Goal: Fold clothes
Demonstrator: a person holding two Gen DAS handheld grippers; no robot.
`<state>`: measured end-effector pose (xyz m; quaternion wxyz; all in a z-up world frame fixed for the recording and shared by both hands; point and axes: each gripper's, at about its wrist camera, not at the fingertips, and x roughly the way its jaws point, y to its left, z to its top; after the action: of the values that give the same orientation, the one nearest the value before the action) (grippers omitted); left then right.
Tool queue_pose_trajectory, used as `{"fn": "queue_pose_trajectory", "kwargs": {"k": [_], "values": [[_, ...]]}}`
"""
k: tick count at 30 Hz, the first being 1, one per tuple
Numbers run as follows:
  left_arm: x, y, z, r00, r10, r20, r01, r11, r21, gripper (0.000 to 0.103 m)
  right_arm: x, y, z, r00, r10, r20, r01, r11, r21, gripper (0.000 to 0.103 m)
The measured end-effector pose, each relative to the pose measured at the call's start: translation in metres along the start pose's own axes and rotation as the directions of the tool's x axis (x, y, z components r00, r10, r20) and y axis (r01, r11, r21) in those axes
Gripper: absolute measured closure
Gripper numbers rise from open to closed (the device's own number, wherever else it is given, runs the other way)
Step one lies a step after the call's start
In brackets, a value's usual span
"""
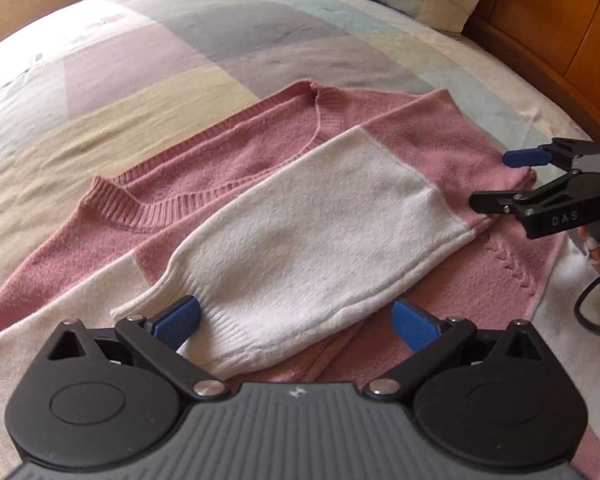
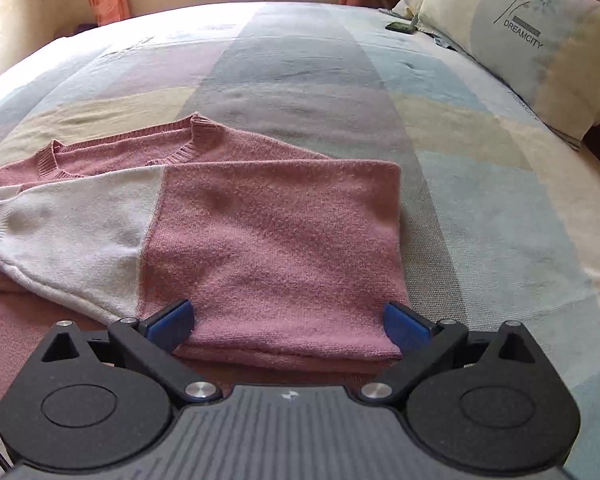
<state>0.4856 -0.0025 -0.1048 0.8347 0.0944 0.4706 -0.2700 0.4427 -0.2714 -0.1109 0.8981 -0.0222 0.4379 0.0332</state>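
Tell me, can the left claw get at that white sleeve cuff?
Probably yes. The left claw is open with the white cuff lying between its blue pads, and nothing covers the cuff.

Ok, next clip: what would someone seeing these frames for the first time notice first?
The pink and white knitted sweater lying on the pastel patchwork bedspread, with one white-ended sleeve folded across its body. Next, the two black tools with blue pads, both open: the left tool over the sleeve cuff, the right tool at the folded pink edge. A cream "DREAMCITY" pillow lies at the headboard end.
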Motion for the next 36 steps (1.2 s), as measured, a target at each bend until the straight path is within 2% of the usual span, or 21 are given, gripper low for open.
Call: {"fn": "queue_pose_trajectory", "kwargs": {"k": [4, 6, 8, 12, 13, 16, 19, 22, 26, 28, 30, 32, 36], "values": [[-0.015, 0.003, -0.003, 1.0, -0.009, 0.02, 0.01, 1.0, -0.022, 0.002, -0.012, 0.0, 0.007, 0.999, -0.035, -0.002, 0.035, 0.999, -0.003, 0.0], [-0.026, 0.004, -0.008, 1.0, -0.007, 0.024, 0.008, 0.999, -0.039, 0.002, -0.029, 0.005, 0.009, 0.999, -0.028, 0.043, 0.029, 0.999, -0.025, 0.0], [-0.03, 0.001, -0.016, 1.0, 0.003, 0.005, -0.003, 0.999, -0.039, 0.002, -0.038, 0.012, 0.006, 0.999, 0.008, 0.04, -0.006, 0.998, -0.061, 0.0], [-0.039, -0.005, -0.032, 0.999, 0.023, -0.03, -0.024, 0.999, -0.038, 0.002, -0.012, 0.023, -0.014, 0.999, -0.019, -0.033, 0.014, 0.991, -0.131, 0.0], [-0.045, -0.006, -0.035, 0.999, 0.026, -0.026, -0.027, 0.999, -0.035, 0.002, -0.009, 0.024, -0.015, 1.0, -0.022, -0.019, 0.019, 0.99, -0.137, 0.0], [-0.063, -0.012, -0.045, 0.999, 0.034, -0.017, -0.035, 0.999, -0.032, 0.002, -0.018, 0.027, -0.004, 0.999, -0.035, -0.013, 0.034, 0.994, -0.1, 0.0], [-0.075, -0.019, -0.059, 0.999, 0.027, -0.035, -0.029, 0.998, -0.055, 0.002, -0.047, 0.031, -0.005, 1.0, 0.003, 0.031, -0.001, 0.998, -0.063, 0.0], [-0.082, -0.027, -0.075, 0.998, 0.016, -0.065, -0.02, 0.997, -0.074, 0.002, -0.059, 0.039, -0.017, 0.999, 0.051, -0.003, -0.051, 0.997, -0.061, 0.0], [-0.08, -0.037, -0.101, 0.992, 0.002, -0.129, -0.014, 0.996, -0.091, 0.002, -0.034, 0.034, -0.042, 0.995, 0.032, -0.096, -0.033, 0.999, -0.01, 0.0], [-0.078, -0.038, -0.114, 0.985, 0.019, -0.173, -0.036, 0.994, -0.099, 0.002, -0.037, 0.022, -0.049, 0.996, 0.043, -0.073, -0.04, 0.998, 0.039, 0.0], [-0.084, -0.037, -0.121, 0.985, 0.036, -0.169, -0.051, 0.995, -0.085, 0.002, -0.045, 0.019, -0.05, 0.996, 0.035, -0.084, -0.031, 0.998, 0.056, 0.0], [-0.092, -0.041, -0.123, 0.987, 0.052, -0.149, -0.061, 0.996, -0.059, 0.002, -0.058, 0.027, -0.047, 0.996, 0.019, -0.091, -0.016, 0.999, 0.041, 0.0], [-0.094, -0.051, -0.128, 0.991, 0.046, -0.127, -0.049, 0.999, -0.023, 0.002, -0.079, 0.053, -0.049, 0.996, 0.067, -0.063, -0.072, 0.994, -0.077, 0.0]]}}
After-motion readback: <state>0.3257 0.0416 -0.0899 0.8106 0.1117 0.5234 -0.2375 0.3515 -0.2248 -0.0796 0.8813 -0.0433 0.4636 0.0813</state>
